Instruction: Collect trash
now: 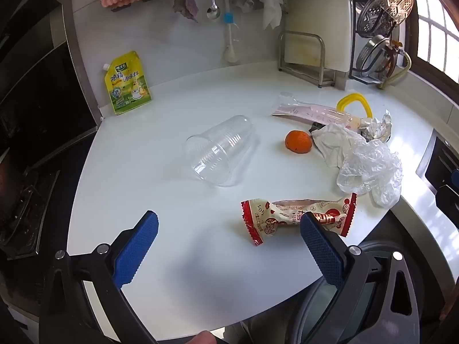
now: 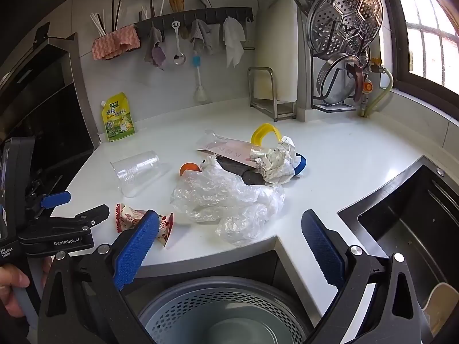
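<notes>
Trash: snack wrapper (image 1: pixel 298 218), plastic cup (image 1: pixel 221 154) on counter (image 1: pixel 172 109) | left claw (image 1: pixel 229 223) spread | right claw (image 2: pixel 229 226) spread

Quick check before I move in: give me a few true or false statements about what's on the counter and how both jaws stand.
1. The clear cup lies on its side. True.
2. The left gripper is shut on the snack wrapper. False: its jaws stand open and hold nothing.
3. The orange sits between the cup and the crumpled plastic bag. True.
4. The yellow pouch lies in the sink. False: it leans against the back wall.
5. The right gripper is open. True.
</notes>
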The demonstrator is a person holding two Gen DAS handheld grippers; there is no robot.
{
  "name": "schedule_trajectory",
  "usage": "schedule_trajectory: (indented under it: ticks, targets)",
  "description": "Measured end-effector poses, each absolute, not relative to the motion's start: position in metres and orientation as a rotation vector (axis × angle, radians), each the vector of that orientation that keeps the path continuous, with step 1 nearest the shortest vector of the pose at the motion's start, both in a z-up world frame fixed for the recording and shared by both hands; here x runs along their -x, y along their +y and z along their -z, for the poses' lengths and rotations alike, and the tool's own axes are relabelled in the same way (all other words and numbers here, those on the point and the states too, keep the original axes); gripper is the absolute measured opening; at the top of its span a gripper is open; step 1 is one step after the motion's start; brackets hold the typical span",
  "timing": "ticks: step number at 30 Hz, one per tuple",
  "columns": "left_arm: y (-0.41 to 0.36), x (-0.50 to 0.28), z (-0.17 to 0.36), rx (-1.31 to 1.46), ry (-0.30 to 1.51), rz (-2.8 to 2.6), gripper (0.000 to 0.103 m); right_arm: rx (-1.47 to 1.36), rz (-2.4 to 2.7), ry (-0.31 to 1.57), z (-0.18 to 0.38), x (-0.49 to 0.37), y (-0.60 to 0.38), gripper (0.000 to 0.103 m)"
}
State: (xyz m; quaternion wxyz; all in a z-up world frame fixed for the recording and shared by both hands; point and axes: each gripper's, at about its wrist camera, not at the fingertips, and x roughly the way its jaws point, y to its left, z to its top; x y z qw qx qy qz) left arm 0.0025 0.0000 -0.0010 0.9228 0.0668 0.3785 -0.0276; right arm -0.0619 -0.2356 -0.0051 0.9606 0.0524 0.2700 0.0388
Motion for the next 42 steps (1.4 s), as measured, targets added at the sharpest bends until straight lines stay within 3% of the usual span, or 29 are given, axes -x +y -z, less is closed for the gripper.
schedule_trajectory:
  ticks: [42]
  targets:
    - [0.022, 0.001, -0.01, -0.094, 0.757, 0.029, 0.097, -0.114, -0.112, 0.533, 0.005, 0.063, -0.233, 0.095]
